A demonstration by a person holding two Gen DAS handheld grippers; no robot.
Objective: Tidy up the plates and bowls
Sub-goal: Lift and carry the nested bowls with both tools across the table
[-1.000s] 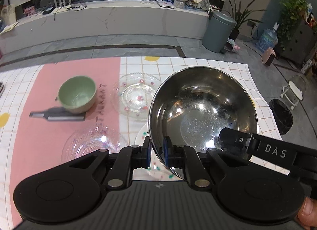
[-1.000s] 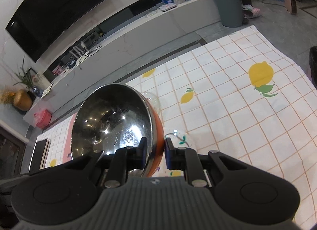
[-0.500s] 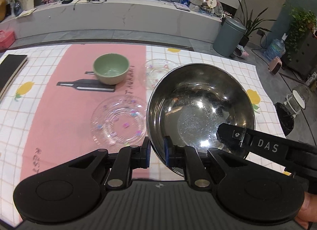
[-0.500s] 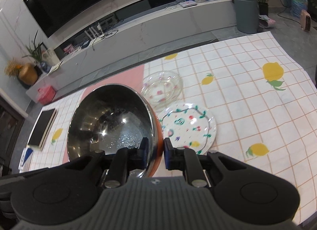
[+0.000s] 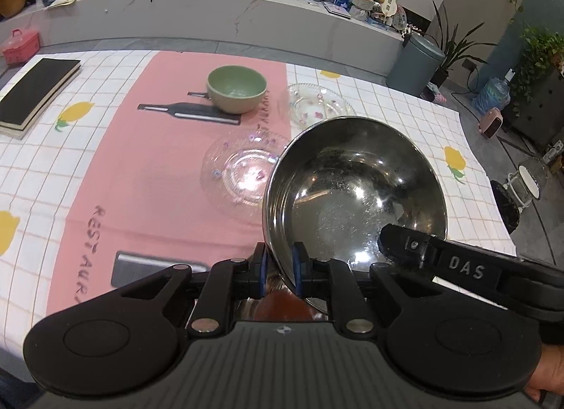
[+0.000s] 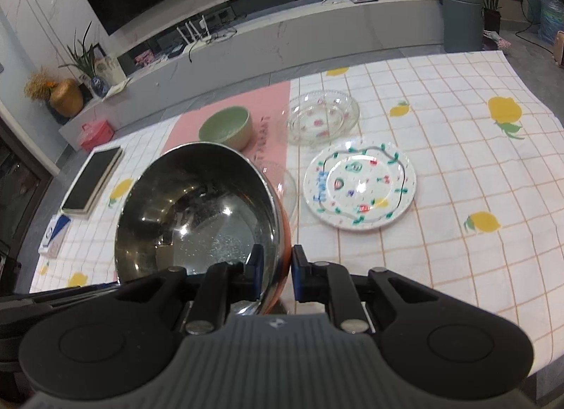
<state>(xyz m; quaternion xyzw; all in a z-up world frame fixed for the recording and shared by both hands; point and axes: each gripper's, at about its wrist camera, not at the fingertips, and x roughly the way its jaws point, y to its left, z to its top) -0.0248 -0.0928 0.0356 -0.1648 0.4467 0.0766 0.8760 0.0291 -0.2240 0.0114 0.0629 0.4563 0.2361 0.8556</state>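
Note:
A steel bowl (image 5: 356,194) with an orange outside hangs tilted above the table, held by both grippers. My left gripper (image 5: 278,270) is shut on its left rim, and my right gripper (image 6: 275,268) is shut on the opposite rim of the bowl (image 6: 197,211). Beyond it, a clear glass plate (image 5: 243,173) lies on the pink mat (image 5: 141,162), partly hidden by the bowl. A green bowl (image 5: 236,90) stands farther back, with a flowered glass dish (image 6: 322,118) to its right. A painted white plate (image 6: 359,190) lies right of the steel bowl.
A black book (image 5: 35,92) lies at the far left of the lemon-print tablecloth (image 6: 458,148). A small blue and white card (image 6: 54,233) sits near the left edge. Behind the table are a grey bin (image 5: 412,63) and a long white counter.
Both grippers have carried the steel bowl leftwards across the table. The painted plate now lies uncovered to its right, and the book has come into view.

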